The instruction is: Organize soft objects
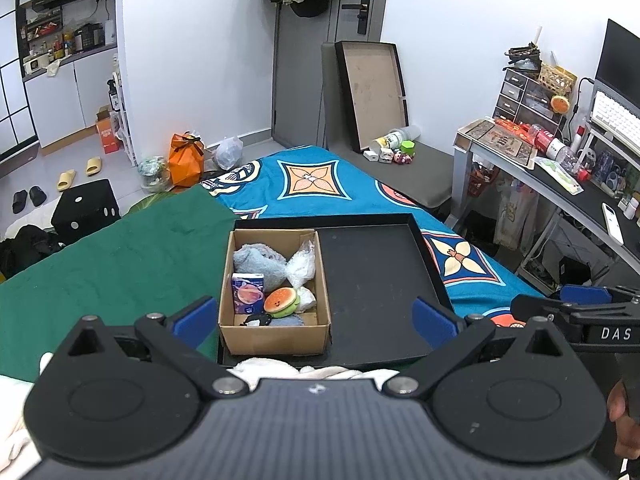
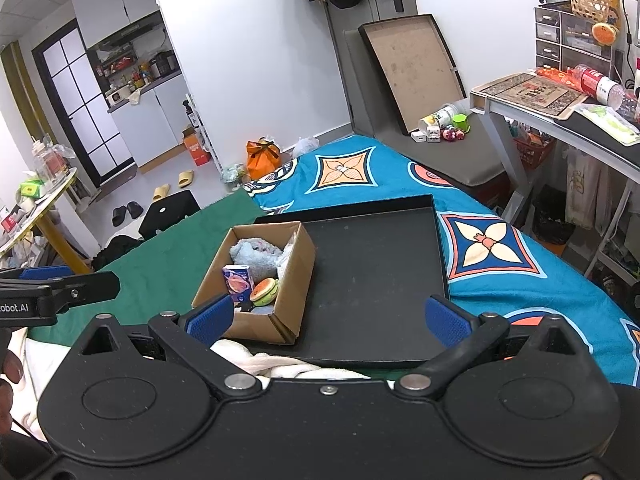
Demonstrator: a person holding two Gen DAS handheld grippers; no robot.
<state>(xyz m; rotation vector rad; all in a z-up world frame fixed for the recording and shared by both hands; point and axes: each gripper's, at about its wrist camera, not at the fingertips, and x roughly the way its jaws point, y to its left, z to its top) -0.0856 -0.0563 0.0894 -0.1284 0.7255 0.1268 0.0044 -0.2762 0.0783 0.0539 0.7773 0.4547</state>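
Both my grippers hang spread and empty; the box lies dead ahead of my left gripper, nearer than my right gripper.

Left hand-held gripper and right hand-held gripper — both spread wide, empty.

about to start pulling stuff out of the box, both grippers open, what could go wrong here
1. The cardboard box is packed tight: grabbing the burger toy could snag the plastic bag or the small purple carton beside it.
2. The box sits loose at the left edge of the black tray, on a soft bed; a pull might drag or tip it.
3. The left gripper and right gripper are close and could collide.
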